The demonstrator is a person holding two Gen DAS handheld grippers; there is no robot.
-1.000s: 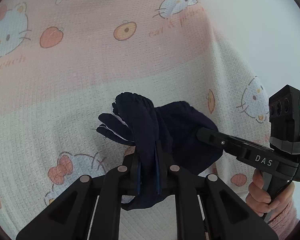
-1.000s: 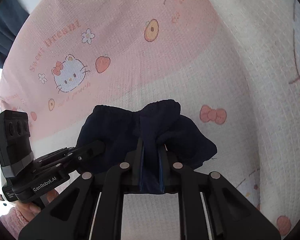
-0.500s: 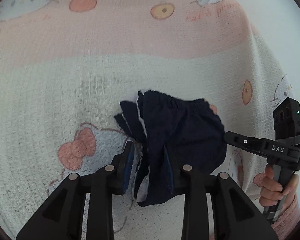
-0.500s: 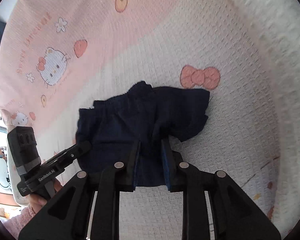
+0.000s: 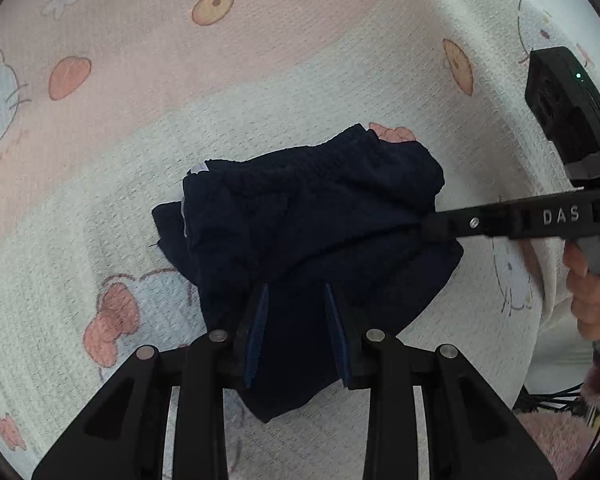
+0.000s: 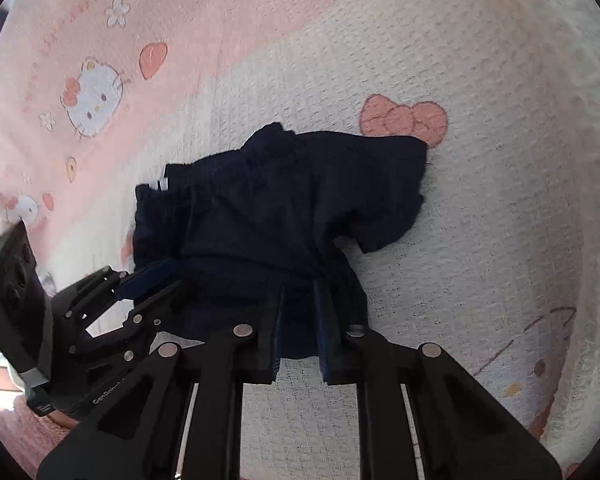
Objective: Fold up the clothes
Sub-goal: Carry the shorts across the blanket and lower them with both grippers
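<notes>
Down on the pink-and-cream waffle-weave blanket (image 5: 300,92) with cartoon cat prints lies a small navy blue fabric garment (image 5: 312,216), crumpled in the middle. From the left wrist view, the left gripper (image 5: 296,320) has its fingers spread apart with the garment's near edge lying between them, loose; the right gripper (image 5: 432,226) reaches in from the right, held by a hand (image 5: 592,300). From the right wrist view, the right gripper (image 6: 300,320) has its fingers narrow, cloth bunched between them; whether they pinch it, I cannot tell. The left gripper (image 6: 156,280) sits at the garment's near left edge.
</notes>
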